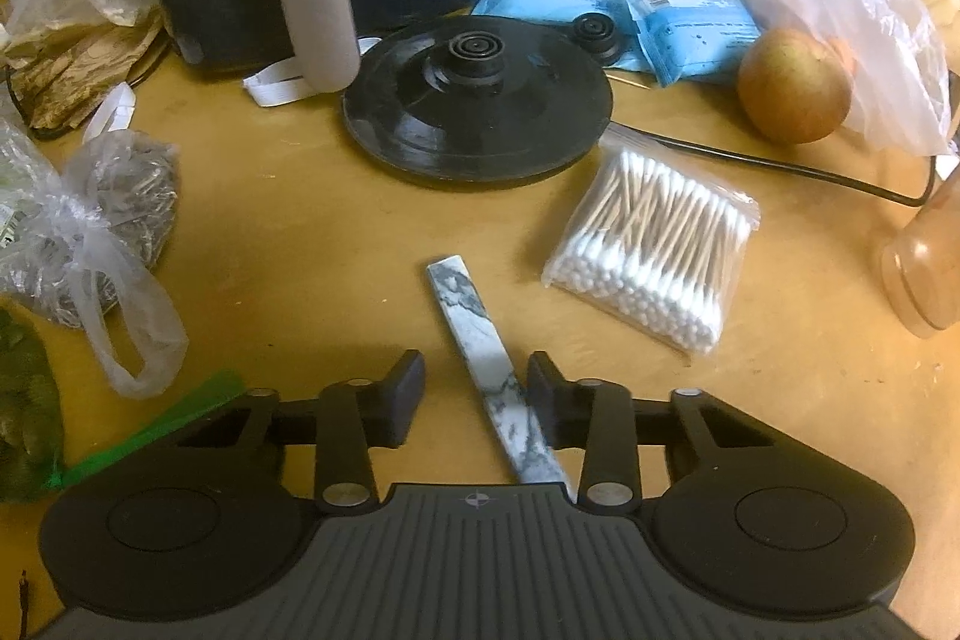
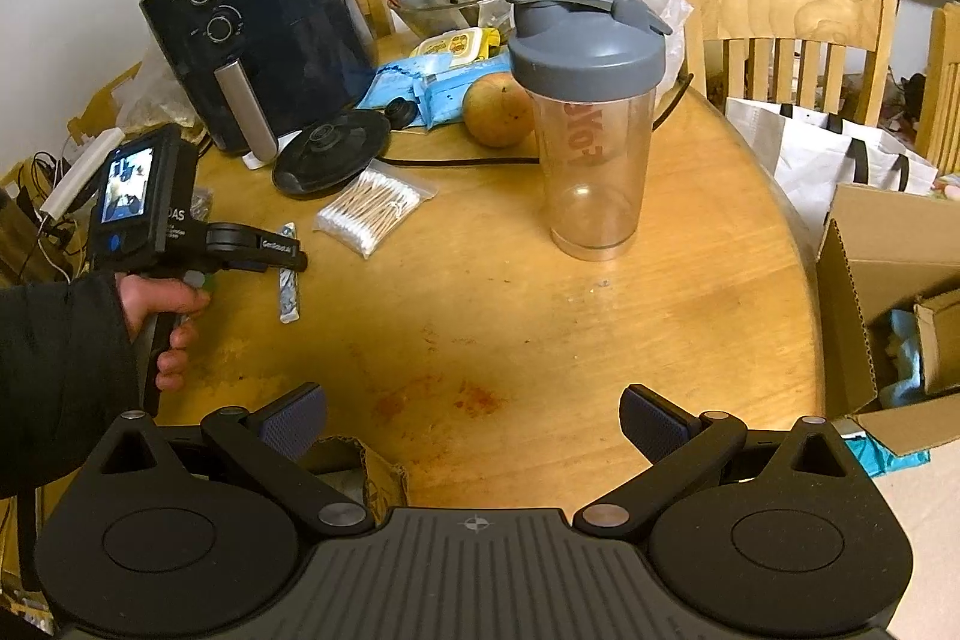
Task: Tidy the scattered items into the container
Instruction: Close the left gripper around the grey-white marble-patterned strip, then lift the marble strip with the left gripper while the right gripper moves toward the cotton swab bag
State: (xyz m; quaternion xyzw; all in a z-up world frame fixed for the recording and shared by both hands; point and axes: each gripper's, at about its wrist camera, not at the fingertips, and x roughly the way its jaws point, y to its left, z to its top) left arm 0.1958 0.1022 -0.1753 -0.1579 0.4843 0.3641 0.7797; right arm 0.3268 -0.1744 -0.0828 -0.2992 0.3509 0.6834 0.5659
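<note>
A flat marble-patterned stick [image 1: 480, 346] lies on the round wooden table [image 1: 312, 244], running between the fingers of my left gripper [image 1: 476, 382]. The jaws stand open around it; the right fingertip touches or nearly touches it. The stick [image 2: 289, 283] and the left gripper [image 2: 282, 253] also show in the right wrist view. A clear bag of cotton swabs [image 1: 654, 238] lies to the right of the stick. My right gripper [image 2: 474, 424] is open and empty over the table's near edge. An open cardboard box [image 2: 894, 316] stands off the table at the right.
A black kettle base [image 1: 477, 100] and its cord, a black air fryer [image 2: 258, 22], an apple [image 1: 795, 85], blue packets [image 1: 690, 34], a shaker bottle [image 2: 591, 112], plastic bags [image 1: 90, 232] and wooden chairs [image 2: 780, 16] surround the working area.
</note>
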